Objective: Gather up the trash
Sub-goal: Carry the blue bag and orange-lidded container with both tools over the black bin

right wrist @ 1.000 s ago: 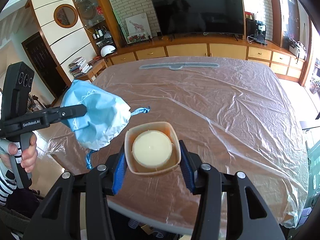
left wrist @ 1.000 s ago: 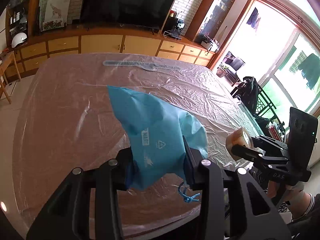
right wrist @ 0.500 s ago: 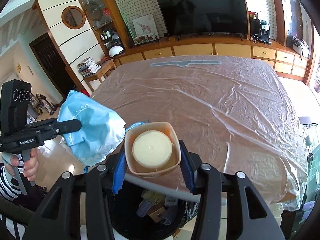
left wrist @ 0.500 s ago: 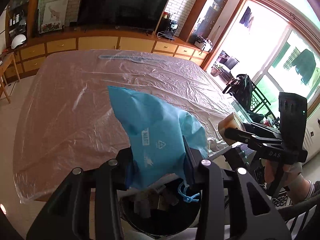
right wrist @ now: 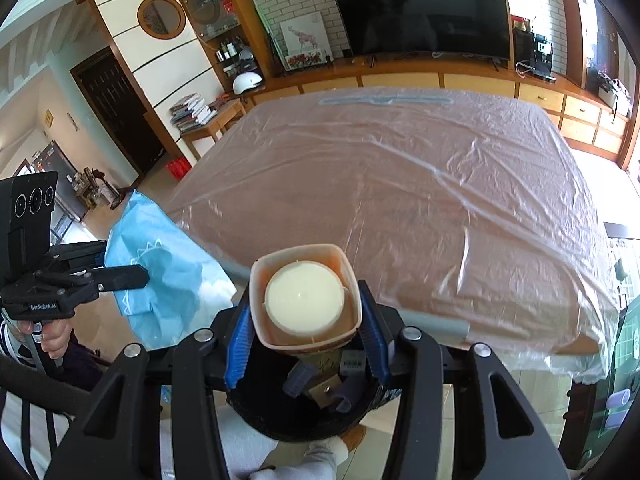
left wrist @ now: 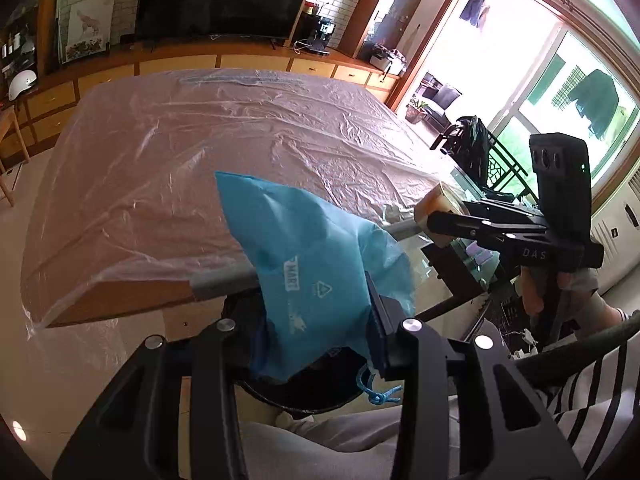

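Note:
My left gripper is shut on a crumpled blue drawstring bag, held off the table's near edge above a black trash bin. The bag also shows in the right wrist view. My right gripper is shut on a tan plastic cup with a white lid, held over the black trash bin, which holds several pieces of trash. The cup shows in the left wrist view at the tips of the right gripper.
A large table under clear plastic sheeting fills the middle; it also shows in the left wrist view. A TV and wooden cabinets line the far wall. A glass side table stands at right.
Both grippers have pulled back off the table's near edge with their loads. The trash bin has come into view beneath them.

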### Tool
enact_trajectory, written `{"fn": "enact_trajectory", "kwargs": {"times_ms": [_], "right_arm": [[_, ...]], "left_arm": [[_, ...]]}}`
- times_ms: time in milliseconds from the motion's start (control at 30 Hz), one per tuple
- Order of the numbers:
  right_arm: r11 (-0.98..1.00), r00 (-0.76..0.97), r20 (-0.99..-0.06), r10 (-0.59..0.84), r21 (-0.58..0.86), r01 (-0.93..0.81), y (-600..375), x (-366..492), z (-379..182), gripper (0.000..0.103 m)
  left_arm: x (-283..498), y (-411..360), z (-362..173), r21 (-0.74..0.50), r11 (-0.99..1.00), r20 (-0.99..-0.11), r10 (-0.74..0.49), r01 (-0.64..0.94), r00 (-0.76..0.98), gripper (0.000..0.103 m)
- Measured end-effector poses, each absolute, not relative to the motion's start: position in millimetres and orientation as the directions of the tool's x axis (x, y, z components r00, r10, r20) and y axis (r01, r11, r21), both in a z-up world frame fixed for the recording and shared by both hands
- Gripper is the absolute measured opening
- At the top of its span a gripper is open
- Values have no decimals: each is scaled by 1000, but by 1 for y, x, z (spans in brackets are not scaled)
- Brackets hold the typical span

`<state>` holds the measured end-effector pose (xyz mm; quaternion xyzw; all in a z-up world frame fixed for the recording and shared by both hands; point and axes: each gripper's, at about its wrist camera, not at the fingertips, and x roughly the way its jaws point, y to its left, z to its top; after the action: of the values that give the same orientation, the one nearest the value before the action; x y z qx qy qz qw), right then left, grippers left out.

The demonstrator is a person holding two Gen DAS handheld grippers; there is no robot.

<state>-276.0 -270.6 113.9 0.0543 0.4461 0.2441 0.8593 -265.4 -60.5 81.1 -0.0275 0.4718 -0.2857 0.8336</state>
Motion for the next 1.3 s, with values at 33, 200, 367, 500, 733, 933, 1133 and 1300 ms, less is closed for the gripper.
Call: {"fn": "enact_trajectory", "kwargs": {"times_ms": [33, 200, 367, 500, 733, 933, 1133, 1300], "right_arm": [[875, 473, -747, 468, 313, -370, -270, -278, 111, 47], [871, 435, -768, 471, 325, -369, -267, -290, 99, 47], [871, 404, -786, 468, 332, -363, -263, -297, 85, 46], [873, 379, -802, 462, 334, -356, -259, -303, 72, 46], [885, 359, -823, 439, 329, -329, -252, -301, 51, 46], [896, 350, -840, 415, 309, -319, -242, -291, 37, 46], [899, 340, -855, 391, 276, -341, -229, -285, 27, 46], [899, 330, -860, 388, 276, -339, -225, -282, 20, 46]], "left_arm": [[-268, -61, 77, -314, 834, -776, -500, 454, 383, 41], [-274, -69, 58, -313, 830, -807, -489, 462, 331, 41], [-278, -78, 36, -315, 823, -838, -475, 474, 268, 41], [-279, -85, 19, -288, 836, -861, -439, 467, 257, 41], [-271, -94, -6, -264, 855, -887, -397, 446, 236, 41], [-263, -100, -23, -257, 863, -899, -379, 435, 222, 41], [-260, -107, -31, -243, 869, -908, -359, 430, 214, 41], [-261, -111, -37, -240, 870, -912, -354, 430, 206, 41]]}}
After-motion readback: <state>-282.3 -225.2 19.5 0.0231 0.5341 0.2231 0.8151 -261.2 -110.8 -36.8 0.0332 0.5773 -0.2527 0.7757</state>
